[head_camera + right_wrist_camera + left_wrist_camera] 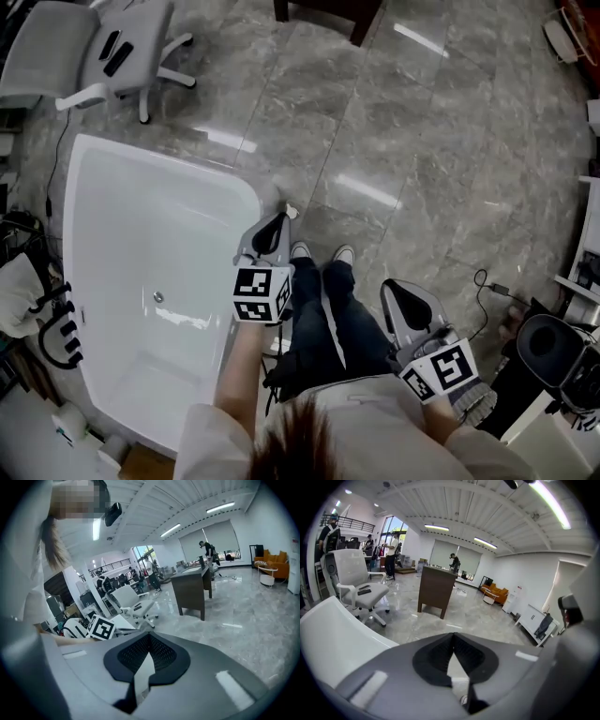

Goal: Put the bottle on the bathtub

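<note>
Bathtub (150, 159), white and holding nothing, fills the left of the head view, and the person stands just beside its long side, both shoes (300, 250) on the grey stone floor (422, 141). A small white thing (291, 211) lies just off the bathtub's far corner on the person's side; it is too small to tell whether it is the bottle.

The left gripper (279, 217) hangs over that same corner, its tip close to the white thing. Its own view shows the jaws pressed together at the tip with nothing between them (453, 635). The right gripper (389, 286) is held farther from the bathtub, past the person's legs, its jaws likewise together and holding nothing (149, 635).

Beyond the bathtub's far end stands a white office chair (103, 47), and farther off a dark brown desk (433, 590). A black cable (483, 281) trails over the floor well away from the bathtub, near a black round thing (548, 347).
</note>
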{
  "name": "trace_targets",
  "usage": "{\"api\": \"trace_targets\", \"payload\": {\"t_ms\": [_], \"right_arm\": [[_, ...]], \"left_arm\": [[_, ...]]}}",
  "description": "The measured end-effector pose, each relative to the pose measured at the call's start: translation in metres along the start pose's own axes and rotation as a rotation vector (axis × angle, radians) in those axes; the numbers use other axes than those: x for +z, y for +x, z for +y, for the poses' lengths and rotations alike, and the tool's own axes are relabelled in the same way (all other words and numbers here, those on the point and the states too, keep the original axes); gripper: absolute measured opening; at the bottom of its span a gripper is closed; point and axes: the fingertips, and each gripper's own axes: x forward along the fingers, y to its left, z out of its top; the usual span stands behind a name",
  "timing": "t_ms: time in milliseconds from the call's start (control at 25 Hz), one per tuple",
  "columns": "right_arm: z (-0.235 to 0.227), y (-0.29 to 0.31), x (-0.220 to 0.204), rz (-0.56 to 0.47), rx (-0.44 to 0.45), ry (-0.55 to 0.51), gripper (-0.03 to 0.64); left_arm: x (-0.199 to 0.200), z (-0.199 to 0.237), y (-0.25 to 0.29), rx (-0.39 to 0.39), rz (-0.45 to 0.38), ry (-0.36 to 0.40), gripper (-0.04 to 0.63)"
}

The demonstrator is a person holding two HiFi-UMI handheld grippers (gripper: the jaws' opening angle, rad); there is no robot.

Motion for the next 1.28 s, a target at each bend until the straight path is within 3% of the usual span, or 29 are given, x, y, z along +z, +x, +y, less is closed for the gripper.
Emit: {"api": "trace_targets", "payload": {"t_ms": [200,640,1000,1280], "right_arm": [[0.009,-0.016,0.029,-0.049,0.009,-0.013,-0.002],[0.019,-0.044,0.05,-0.106,0.0,-0.071,-0.002],[0.046,-0.053,0.088,-0.184,0.015,-0.149,-0.002],[0.064,-0.072,0.112,-0.233,0.022,-0.193,-0.002]], "left_arm": [[0.037,-0.002,-0.047,0.048,-0.071,-0.058,0.049],[0.111,-0.024,-0.151,0.102,-0.232,-0.04,0.049],[0.158,-0.022,-0.211,0.13,-0.332,0.022,0.049],[0.199,-0.045,-0.25,0.114,-0.428,0.087,0.049]]}}
